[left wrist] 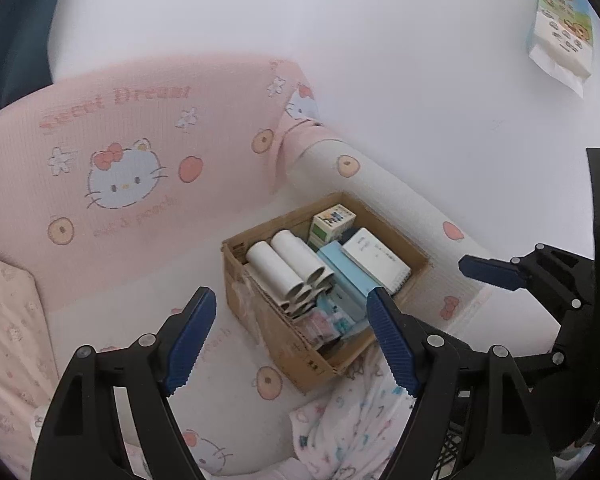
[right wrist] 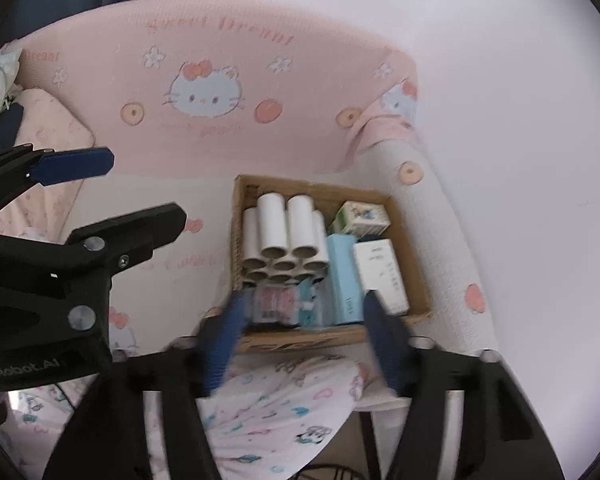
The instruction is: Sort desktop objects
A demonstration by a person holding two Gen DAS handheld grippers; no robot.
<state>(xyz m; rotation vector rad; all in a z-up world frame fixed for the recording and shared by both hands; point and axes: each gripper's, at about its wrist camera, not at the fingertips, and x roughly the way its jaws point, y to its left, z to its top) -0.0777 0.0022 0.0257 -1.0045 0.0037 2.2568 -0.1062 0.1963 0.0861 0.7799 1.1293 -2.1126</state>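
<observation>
Left claw (left wrist: 290, 340): jaws spread wide, nothing between them, blue ribbed pads (left wrist: 192, 336) facing inward. Right claw (right wrist: 300, 344): jaws likewise spread and empty, its image blurred. Each claw shows in the other's view: the right claw (left wrist: 516, 276) lies to the right of the left one, the left claw (right wrist: 100, 196) to the left of the right one.

Nearest, below both claws, lies a patterned cloth (right wrist: 284, 404) with small coloured prints.

Just ahead of both claws, between the fingertips as seen from each wrist, sits an open cardboard box (left wrist: 260, 320) (right wrist: 416, 264) on a white mat (left wrist: 236, 344) printed with peaches. Inside the box: a stack of white paper tubes (left wrist: 288, 268) (right wrist: 284, 236) on the left, lying with open ends toward the claws; a pale blue box (right wrist: 344, 276) beside them; a white notebook (left wrist: 376, 258) to the right; a small carton (left wrist: 334, 220) (right wrist: 362, 216) at the far corner; small pink and blue packets (right wrist: 278, 300) at the near edge.

Beyond the box rises a pink padded panel (left wrist: 140, 152) (right wrist: 220, 80) bearing a cat figure. Farthest, up and to the right of the left claw, a tissue pack (left wrist: 562, 28) hangs on the white wall (left wrist: 420, 40).
</observation>
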